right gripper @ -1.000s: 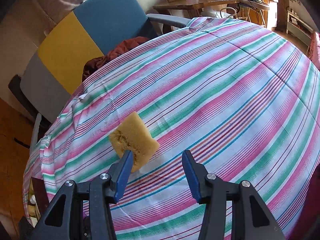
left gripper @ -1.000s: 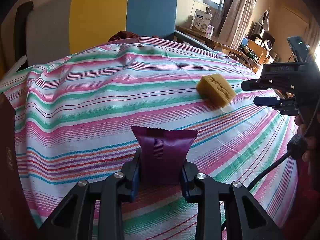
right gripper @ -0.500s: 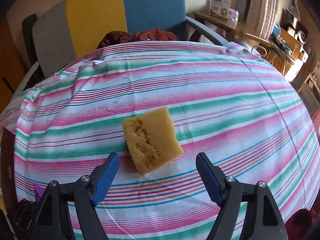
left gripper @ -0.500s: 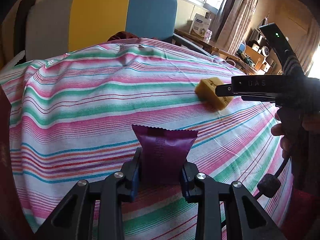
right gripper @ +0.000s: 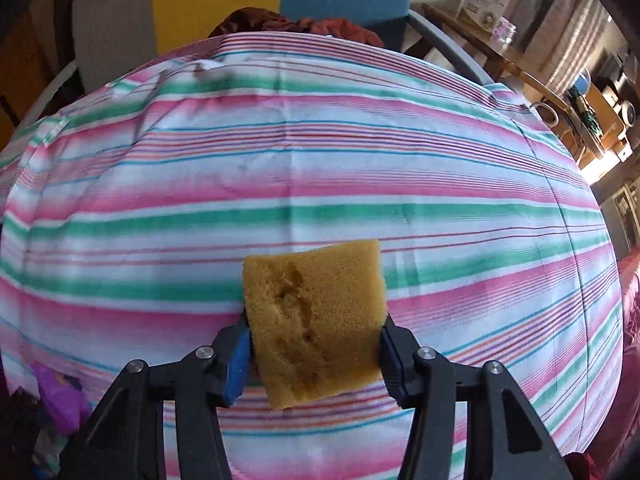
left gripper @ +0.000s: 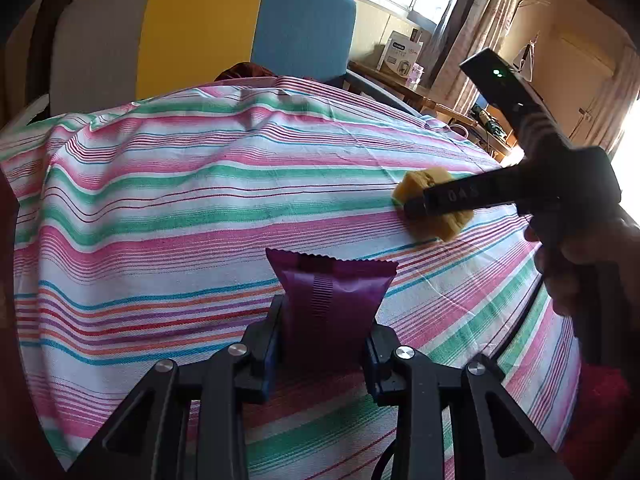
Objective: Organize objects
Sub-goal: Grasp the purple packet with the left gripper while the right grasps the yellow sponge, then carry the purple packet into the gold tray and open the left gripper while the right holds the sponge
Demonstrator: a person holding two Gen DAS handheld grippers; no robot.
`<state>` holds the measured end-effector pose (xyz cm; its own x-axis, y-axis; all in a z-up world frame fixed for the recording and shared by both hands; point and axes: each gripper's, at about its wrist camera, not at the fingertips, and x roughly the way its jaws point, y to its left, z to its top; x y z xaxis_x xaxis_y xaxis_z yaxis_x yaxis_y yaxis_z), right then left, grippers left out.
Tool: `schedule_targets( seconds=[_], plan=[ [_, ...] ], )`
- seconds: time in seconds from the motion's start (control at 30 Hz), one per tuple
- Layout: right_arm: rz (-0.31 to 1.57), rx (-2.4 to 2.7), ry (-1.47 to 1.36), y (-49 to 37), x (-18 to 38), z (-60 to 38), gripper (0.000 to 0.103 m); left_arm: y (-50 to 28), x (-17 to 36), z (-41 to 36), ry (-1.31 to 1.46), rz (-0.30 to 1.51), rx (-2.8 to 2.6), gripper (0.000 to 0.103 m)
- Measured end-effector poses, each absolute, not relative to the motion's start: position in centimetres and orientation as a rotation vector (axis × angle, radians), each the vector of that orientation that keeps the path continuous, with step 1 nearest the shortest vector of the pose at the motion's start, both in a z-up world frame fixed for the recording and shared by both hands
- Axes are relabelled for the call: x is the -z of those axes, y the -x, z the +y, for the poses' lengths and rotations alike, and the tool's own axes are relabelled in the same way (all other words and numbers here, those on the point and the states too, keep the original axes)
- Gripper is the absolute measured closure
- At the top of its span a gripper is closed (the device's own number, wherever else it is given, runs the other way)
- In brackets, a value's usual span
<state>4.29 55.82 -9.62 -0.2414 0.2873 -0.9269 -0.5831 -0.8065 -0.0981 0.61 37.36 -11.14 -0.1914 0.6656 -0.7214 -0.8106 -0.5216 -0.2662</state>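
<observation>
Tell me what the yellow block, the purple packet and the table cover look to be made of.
Yellow block: foam sponge, matte, open pores and torn pits across its face. Purple packet: probably plastic film, glossy, with a serrated sealed edge and a seam down the middle. Table cover: woven cloth, likely cotton, matte, striped, showing creases and fold lines.

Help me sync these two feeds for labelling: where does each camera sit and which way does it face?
Left wrist: behind the left hand-held gripper, facing its purple packet; the right hand shows.
Right wrist: behind the right hand-held gripper, facing its sponge.
Shared: sponge, striped cloth, chair.
</observation>
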Motion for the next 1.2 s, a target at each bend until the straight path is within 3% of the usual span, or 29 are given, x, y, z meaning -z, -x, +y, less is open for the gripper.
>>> schedule_targets(
  seconds=[0.1,0.27,0.57,1.2],
  plan=[
    [0.234,-2.103,1.526,-5.8,9.3,52.1,0.049,-0.5,11.2,37.3,1.012,0.208,-1.869,0.068],
    [0.206,-2.119,1.528,-7.5,10.0,49.2,0.048,-0.5,11.1,37.4,1.012,0.206,-1.869,0.068],
    [0.376,-2.151,1.523,-7.7,10.6,50.9,0.046,-0.8,11.2,37.6,1.002,0.232,-1.882,0.068],
    [0.342,-2.167,1.54,-7.4,10.8,51.4,0.047,-1.4,11.2,37.6,0.974,0.283,-1.915,0.068]
  ],
)
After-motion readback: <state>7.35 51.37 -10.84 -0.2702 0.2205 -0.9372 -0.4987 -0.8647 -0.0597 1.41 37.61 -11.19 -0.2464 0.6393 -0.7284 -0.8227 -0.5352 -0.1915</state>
